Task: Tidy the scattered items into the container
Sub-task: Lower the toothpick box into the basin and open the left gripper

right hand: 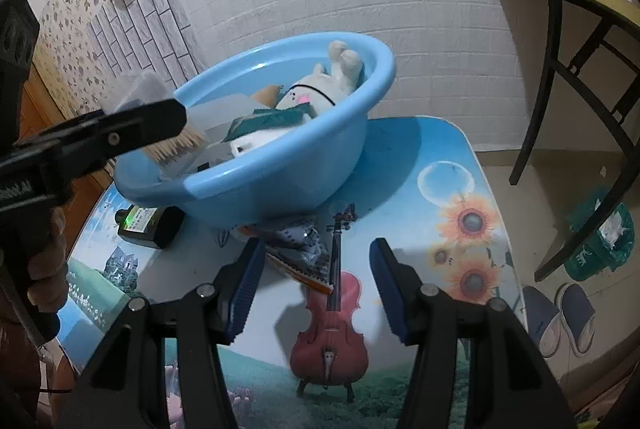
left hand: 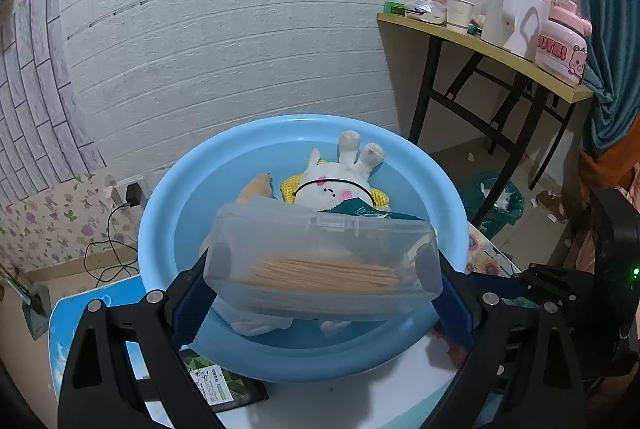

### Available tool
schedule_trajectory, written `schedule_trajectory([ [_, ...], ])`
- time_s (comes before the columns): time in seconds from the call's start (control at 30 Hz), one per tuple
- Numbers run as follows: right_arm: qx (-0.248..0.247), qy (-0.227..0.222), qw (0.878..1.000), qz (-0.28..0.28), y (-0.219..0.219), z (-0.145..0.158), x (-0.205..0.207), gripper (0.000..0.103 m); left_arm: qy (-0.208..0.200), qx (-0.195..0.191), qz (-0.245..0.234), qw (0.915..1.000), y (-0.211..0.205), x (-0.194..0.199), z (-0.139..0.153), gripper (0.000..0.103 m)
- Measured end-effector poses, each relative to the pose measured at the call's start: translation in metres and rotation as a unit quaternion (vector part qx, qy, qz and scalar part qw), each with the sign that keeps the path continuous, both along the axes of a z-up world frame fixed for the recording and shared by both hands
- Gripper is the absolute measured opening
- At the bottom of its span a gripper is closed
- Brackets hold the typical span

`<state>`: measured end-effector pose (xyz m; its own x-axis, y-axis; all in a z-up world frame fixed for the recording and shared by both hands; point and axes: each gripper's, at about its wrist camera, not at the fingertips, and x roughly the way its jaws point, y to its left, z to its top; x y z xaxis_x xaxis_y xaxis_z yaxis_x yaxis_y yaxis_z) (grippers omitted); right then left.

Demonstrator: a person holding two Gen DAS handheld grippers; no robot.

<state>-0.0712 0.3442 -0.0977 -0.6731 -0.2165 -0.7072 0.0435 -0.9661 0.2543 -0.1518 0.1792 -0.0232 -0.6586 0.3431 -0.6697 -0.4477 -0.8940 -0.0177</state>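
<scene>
A clear plastic box (left hand: 320, 253) of thin wooden sticks hangs tilted over the blue basin (left hand: 160, 213), and my left gripper (left hand: 322, 293) is shut on its two ends. Inside the basin lie a white plush rabbit (left hand: 332, 185), a teal packet (left hand: 372, 211) and an orange-brown item. In the right wrist view the same box (right hand: 140, 85) is above the basin's (right hand: 280, 185) near-left rim. My right gripper (right hand: 316, 277) is open and holds nothing. It hovers over the table just short of a flat orange-edged packet (right hand: 296, 249) lying partly under the basin.
A dark green bottle (right hand: 148, 225) lies on the picture-printed table (right hand: 400, 169) at the basin's left. A person's hand (right hand: 48, 261) grips the left tool. A side table (left hand: 480, 45) with cups and jugs stands right, with a green bin (left hand: 496, 205) and slippers (right hand: 560, 317) on the floor.
</scene>
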Motion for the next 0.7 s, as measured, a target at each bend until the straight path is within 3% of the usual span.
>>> schedule_trajectory([
  [0.7, 0.002, -0.015, 1.000, 0.003, -0.001, -0.006, -0.007, 0.054, 0.036, 0.005, -0.007, 0.9993, 0.001, 0.001, 0.013, 0.100],
])
